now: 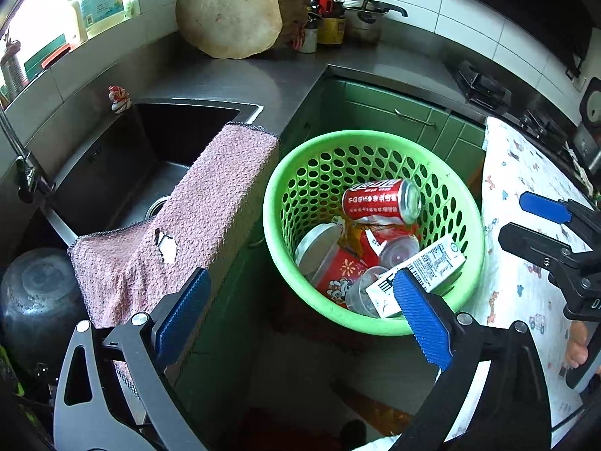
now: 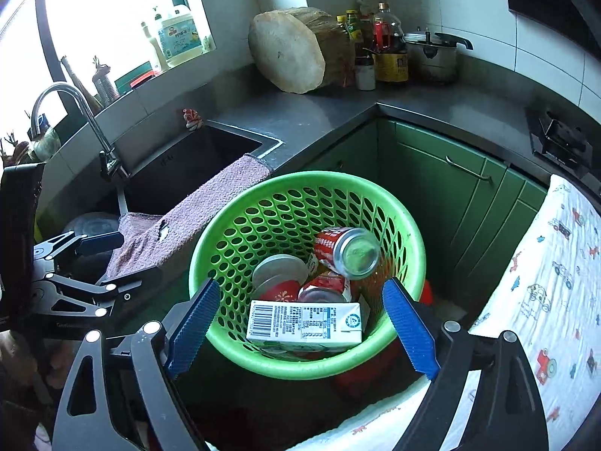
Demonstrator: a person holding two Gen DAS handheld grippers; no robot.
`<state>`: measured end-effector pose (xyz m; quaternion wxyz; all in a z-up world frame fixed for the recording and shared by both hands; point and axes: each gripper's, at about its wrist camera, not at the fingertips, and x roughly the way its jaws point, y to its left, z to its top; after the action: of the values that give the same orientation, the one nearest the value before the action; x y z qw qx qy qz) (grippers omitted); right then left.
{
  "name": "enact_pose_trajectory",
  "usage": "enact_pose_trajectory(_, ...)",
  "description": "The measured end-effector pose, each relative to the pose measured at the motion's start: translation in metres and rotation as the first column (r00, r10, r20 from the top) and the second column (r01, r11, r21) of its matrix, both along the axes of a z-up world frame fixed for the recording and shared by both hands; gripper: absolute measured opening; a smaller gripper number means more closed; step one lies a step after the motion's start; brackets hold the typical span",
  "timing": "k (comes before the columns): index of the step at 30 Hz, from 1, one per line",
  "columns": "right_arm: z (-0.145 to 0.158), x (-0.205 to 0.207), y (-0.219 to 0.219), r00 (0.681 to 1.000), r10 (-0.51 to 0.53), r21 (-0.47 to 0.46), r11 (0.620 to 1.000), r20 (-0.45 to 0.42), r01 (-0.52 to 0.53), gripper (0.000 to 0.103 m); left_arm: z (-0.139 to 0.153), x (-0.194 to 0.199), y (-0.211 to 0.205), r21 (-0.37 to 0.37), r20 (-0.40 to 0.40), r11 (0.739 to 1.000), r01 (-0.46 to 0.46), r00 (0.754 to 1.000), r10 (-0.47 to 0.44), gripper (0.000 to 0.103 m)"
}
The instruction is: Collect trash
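A green perforated basket [image 1: 285, 203] [image 2: 233, 225] stands on the floor by the counter corner. It holds a red soda can [image 1: 379, 201] [image 2: 338, 250], a white milk carton [image 1: 424, 267] [image 2: 304, 323], red paper cups [image 1: 340, 270] and clear plastic cups [image 1: 398, 250]. My left gripper [image 1: 300, 323] is open and empty, above the basket's near left side. My right gripper [image 2: 300, 327] is open and empty, its pads [image 2: 409, 332] straddling the carton from above. The right gripper also shows in the left wrist view [image 1: 526, 221] at the right edge.
A pink towel [image 1: 195, 210] [image 2: 195, 210] hangs over the sink [image 1: 124, 158] edge. A patterned white cloth [image 1: 526, 248] [image 2: 544, 300] covers a surface on the right. A wooden block [image 1: 233, 11], bottles and a pot [image 2: 432, 56] stand on the counter. Green cabinets [image 2: 450, 195] lie behind.
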<state>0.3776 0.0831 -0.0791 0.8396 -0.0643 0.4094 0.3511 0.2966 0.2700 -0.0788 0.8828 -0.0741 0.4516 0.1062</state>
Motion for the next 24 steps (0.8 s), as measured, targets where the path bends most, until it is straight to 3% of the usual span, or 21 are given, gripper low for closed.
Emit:
enact_pose_trajectory(10, 0.021, -0.056, -0.048, 0.999, -0.029, -0.009, 1.000, 0.034, 0.029, 0.089, 0.027, -0.031, -0.030, 0.052, 0.052, 0.999, -0.015, 0.999, 0.012, 0.098)
enact_pose_trajectory(15, 0.031, -0.092, -0.078, 0.996, -0.055, -0.013, 0.998, 0.068, 0.056, 0.091, 0.039, -0.052, -0.057, 0.113, 0.060, 0.993, -0.021, 0.998, 0.014, 0.098)
enact_pose_trajectory(24, 0.037, -0.158, -0.142, 0.989, -0.126, -0.019, 0.992, 0.082, 0.128, 0.093, 0.060, -0.106, -0.106, 0.079, 0.143, 0.997, -0.005, 0.990, -0.007, 0.098)
